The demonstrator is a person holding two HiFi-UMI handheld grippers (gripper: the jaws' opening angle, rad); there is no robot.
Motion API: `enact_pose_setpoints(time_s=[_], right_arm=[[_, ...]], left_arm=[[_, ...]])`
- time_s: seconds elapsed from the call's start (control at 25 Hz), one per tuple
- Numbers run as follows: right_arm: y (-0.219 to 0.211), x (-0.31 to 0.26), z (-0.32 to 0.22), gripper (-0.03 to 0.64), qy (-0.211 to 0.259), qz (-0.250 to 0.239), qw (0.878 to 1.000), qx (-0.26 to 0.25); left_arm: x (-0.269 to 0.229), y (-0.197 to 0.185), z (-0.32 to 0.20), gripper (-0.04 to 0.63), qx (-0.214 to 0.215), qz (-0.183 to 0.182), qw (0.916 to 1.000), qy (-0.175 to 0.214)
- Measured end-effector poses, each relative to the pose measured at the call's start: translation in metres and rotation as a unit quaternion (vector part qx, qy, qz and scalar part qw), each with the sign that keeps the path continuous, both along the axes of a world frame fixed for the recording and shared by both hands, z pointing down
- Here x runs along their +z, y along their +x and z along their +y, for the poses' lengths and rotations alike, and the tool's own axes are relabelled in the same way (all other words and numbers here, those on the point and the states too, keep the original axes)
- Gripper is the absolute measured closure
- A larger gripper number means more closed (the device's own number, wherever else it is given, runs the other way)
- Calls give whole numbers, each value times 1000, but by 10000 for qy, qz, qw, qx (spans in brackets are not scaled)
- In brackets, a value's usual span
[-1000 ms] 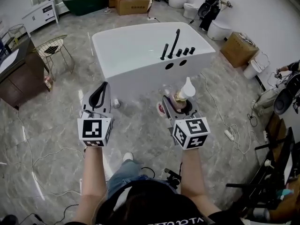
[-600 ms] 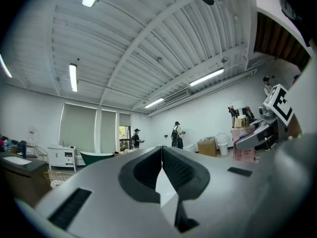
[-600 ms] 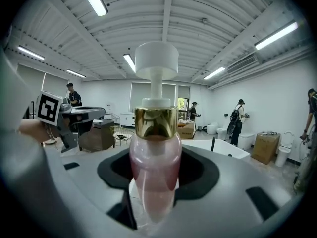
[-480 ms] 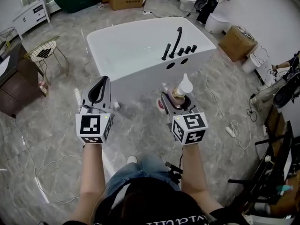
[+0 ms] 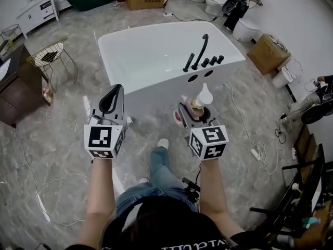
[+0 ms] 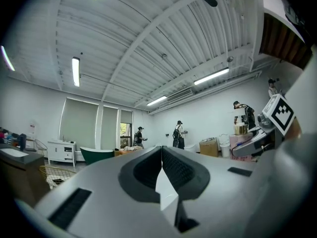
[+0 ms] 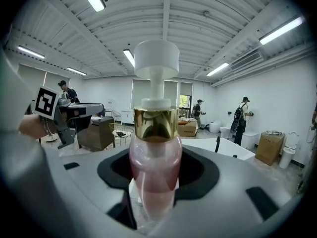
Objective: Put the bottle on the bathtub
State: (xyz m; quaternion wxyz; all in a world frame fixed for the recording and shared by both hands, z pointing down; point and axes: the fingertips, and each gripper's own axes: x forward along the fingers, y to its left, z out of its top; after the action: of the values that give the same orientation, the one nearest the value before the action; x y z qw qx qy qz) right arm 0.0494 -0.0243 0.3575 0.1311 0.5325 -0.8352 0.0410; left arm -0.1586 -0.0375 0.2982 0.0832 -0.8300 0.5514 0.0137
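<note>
bathtub ahead | bottle in right gripper | left gripper leftward, apart

Grey marble floor (ribbed white ceiling)

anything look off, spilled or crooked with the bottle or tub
Nothing stands out. The bottle stands upright, clamped in the right tool, pump on, no leak visible. The bathtub sits level and looks intact. The left tool is shut and empty.
</note>
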Motion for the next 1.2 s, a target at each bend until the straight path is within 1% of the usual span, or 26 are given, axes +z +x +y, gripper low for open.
enact_pose_setpoints(time_s=[0.28, 0.44, 0.72, 0.88, 1.08, 1.2], right_arm=[[12, 19, -78, 396, -213, -67, 9996, -158], [22, 31, -136, 396, -328, -76, 9990, -297], [37, 49, -237, 396, -594, -5, 9964, -608], [41, 63, -291, 396, -765, -4, 9941, -766], [42, 88, -345, 396, -1024, 71, 9901, -959], [46, 105, -369, 396, -1141, 137, 9883, -1001]], left_arm=[[8, 9, -71, 583, -199, -10, 9997, -130], [16, 17, -125, 583, -368, 45, 9988, -322], [23, 39, -217, 583, -590, 55, 9972, -454], [28, 45, -267, 583, -745, 59, 9956, -565], [40, 56, -318, 583, -845, 69, 9939, -706], [52, 65, -337, 584, -834, 57, 9932, -810]])
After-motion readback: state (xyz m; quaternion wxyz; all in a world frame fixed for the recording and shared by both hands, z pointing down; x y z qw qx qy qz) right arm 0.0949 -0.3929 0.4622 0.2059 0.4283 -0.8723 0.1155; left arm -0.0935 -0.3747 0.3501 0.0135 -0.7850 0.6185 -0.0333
